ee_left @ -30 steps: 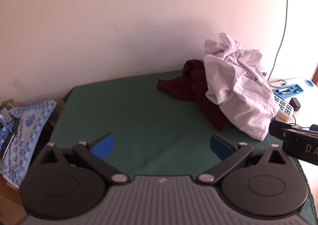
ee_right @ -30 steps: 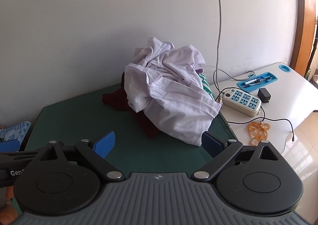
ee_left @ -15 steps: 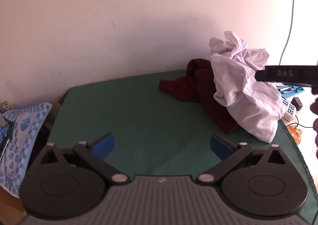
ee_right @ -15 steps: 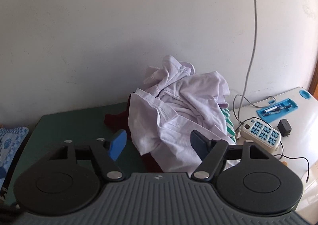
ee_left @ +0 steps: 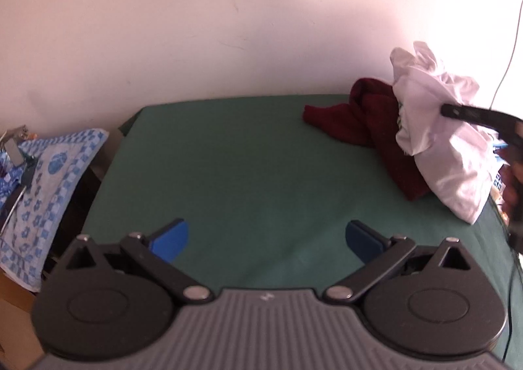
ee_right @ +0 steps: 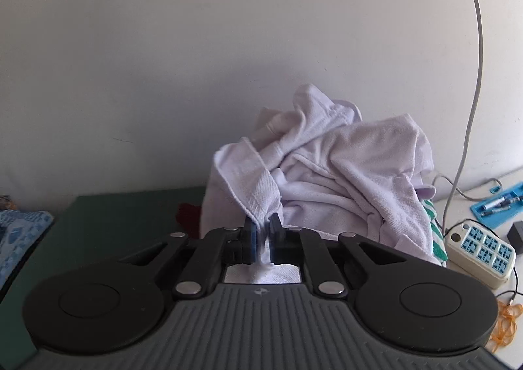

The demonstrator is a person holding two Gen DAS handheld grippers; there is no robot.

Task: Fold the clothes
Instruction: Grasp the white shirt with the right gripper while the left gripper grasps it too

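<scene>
At the far right corner of the green surface (ee_left: 248, 167), a white garment (ee_right: 343, 180) sits heaped on a dark red one (ee_left: 376, 121), and the pile lies straight ahead of the right tool (ee_right: 263, 232). That tool's jaws have just been closing, and a hemmed fold of the white cloth now stands pinched between the blue pads (ee_right: 251, 239), right at the pile's near edge. From the left wrist view the right tool (ee_left: 454, 111) reaches in from the right side and meets the white cloth about midway up the heap. The left tool (ee_left: 266, 239) hangs open over bare green cloth with nothing between its pads, and the pile is well apart from it, up and to its right. So the right hand is plainly the nearer one, and the open middle of the surface lies to the pile's left, toward the left tool. Drawing the garment that way would probably bring it within the left tool's reach. Which part is gripped, sleeve or hem, is hard to tell, since the cloth is crumpled. A striped green cloth (ee_right: 436, 232) shows under the white one, beside a power strip (ee_right: 480, 252).
</scene>
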